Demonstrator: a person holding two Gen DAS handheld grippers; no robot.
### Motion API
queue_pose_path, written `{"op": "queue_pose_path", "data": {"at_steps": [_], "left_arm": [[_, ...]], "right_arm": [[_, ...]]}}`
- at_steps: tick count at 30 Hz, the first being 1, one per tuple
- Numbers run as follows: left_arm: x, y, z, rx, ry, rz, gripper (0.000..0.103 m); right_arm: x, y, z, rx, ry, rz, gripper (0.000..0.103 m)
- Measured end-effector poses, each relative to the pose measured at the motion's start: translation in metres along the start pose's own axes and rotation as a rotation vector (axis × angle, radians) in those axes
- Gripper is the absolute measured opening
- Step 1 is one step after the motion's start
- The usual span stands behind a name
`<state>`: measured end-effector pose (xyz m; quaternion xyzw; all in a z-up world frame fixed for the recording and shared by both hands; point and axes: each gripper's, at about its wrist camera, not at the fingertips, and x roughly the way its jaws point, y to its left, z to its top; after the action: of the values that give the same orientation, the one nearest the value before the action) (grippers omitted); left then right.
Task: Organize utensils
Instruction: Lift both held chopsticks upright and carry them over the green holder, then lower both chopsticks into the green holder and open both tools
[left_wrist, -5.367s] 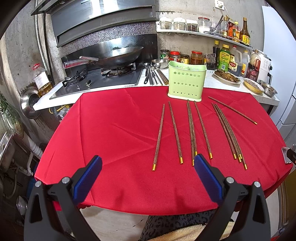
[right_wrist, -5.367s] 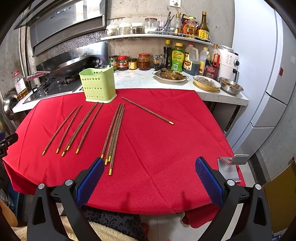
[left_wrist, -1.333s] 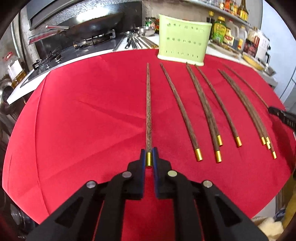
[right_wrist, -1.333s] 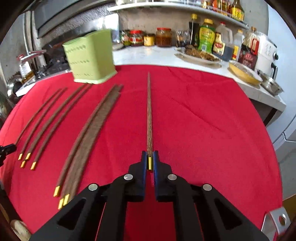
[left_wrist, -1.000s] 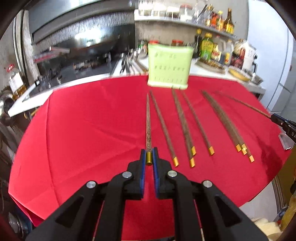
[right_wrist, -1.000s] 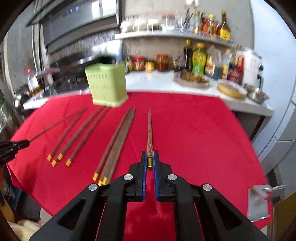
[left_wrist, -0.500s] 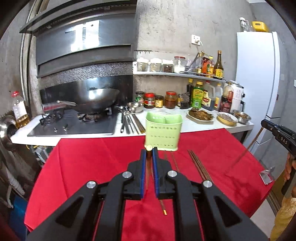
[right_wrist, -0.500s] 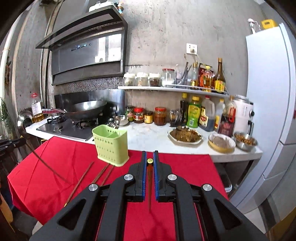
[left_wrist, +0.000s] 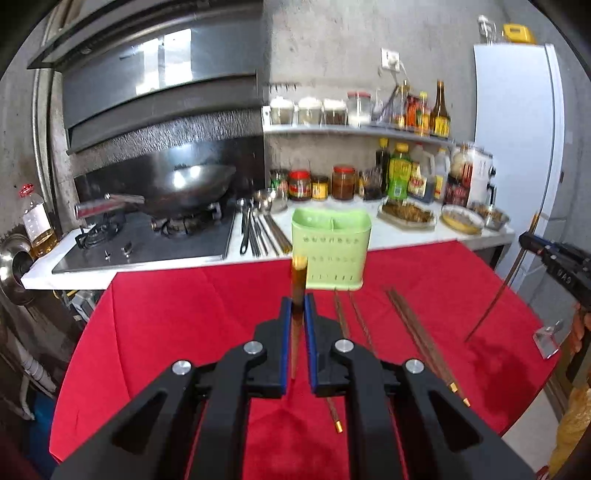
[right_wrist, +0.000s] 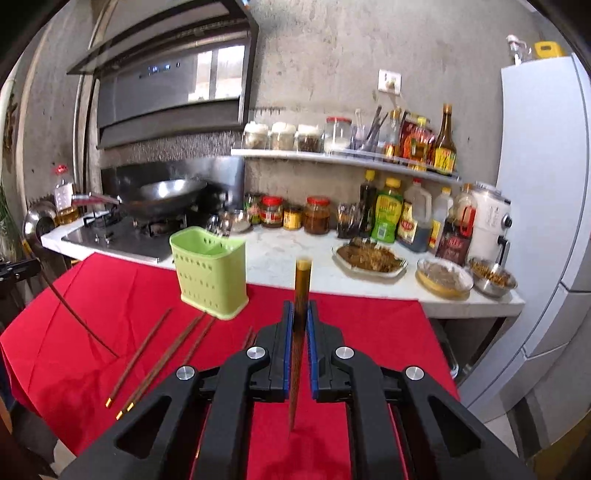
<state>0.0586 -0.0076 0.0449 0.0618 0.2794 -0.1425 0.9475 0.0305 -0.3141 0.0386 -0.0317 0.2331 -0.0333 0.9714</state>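
Two dark wooden chopsticks with gold caps hang point-down above the red-clothed worktop (left_wrist: 177, 314): the left gripper (left_wrist: 297, 306) has its jaws clenched on one chopstick (left_wrist: 297, 284), the right gripper (right_wrist: 300, 314) on the other chopstick (right_wrist: 301, 291). Remaining chopsticks (right_wrist: 162, 350) lie flat near the light green perforated plastic utensil holder (right_wrist: 210, 273) at the worktop's far edge.

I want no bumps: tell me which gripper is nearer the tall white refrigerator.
Right. The right gripper has the tall white refrigerator close on its right; the left gripper sees it farther off, beyond the right gripper.
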Motion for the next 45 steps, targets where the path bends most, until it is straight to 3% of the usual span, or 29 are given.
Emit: {"op": "queue_pose_path", "data": {"at_steps": [3,11,22,26,30,34,39,42,43,45], "left_arm": [[0.018,-0.001,-0.009,0.012,0.045,0.014,0.007],[0.021,0.005,0.004,-0.003,-0.005,0.016,0.007],[0.044,0.002,0.124,-0.002,-0.202,-0.035,0.007],[0.075,-0.003,0.153,0.002,-0.206,-0.065,0.007],[0.123,-0.011,0.159,0.003,-0.153,-0.101,0.007],[0.160,-0.011,0.145,0.010,-0.082,-0.106,0.007],[0.174,-0.007,0.131,0.016,-0.035,-0.098,0.010],[0.164,-0.001,0.133,0.004,-0.050,-0.085,0.032],[0.153,0.003,0.135,-0.004,-0.072,-0.080,0.034],[0.133,0.008,0.137,-0.015,-0.105,-0.071,0.034]], "right_arm": [[0.001,0.001,-0.002,0.002,0.002,0.004,0.007],[0.009,0.015,0.021,-0.029,-0.058,0.035,0.007],[0.041,0.057,0.131,-0.048,-0.290,0.127,0.007],[0.062,0.069,0.163,-0.031,-0.336,0.164,0.007],[0.092,0.078,0.167,-0.027,-0.308,0.183,0.007],[0.124,0.085,0.147,-0.041,-0.240,0.180,0.007],[0.146,0.085,0.126,-0.046,-0.175,0.171,0.010],[0.136,0.081,0.125,-0.037,-0.175,0.160,0.033],[0.130,0.079,0.124,-0.039,-0.180,0.157,0.041],[0.113,0.074,0.123,-0.045,-0.197,0.138,0.042]]}}
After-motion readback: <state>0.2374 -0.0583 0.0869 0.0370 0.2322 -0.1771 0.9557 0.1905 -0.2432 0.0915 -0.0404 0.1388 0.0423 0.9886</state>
